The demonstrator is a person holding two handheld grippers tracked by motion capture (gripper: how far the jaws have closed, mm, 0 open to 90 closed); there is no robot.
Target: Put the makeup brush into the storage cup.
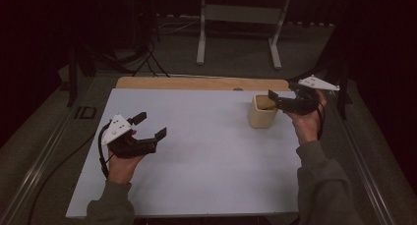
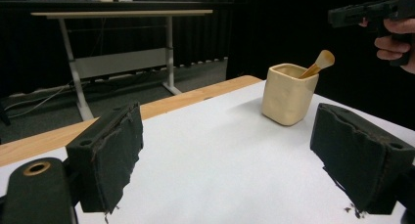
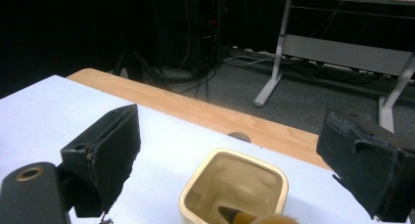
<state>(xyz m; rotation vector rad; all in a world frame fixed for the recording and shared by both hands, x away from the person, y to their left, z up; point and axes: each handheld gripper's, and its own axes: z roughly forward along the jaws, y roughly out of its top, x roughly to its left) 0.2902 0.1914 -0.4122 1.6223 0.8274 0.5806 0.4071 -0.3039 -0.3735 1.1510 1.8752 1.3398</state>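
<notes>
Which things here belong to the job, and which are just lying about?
Job: cup; wooden spoon leaning in it; right gripper, open above the cup; left gripper, open over the table.
Lying about: desk frame; cables on the floor.

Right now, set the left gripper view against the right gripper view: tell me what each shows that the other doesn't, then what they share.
The left gripper view alone gives the cup's outer side, the brush's head sticking up past the rim, and the right gripper held above it. The right gripper view alone looks down into the cup, where the brush lies inside, and shows a round hole in the wooden table edge. Both share the cup, brush, white table surface and open jaws gripping nothing.
</notes>
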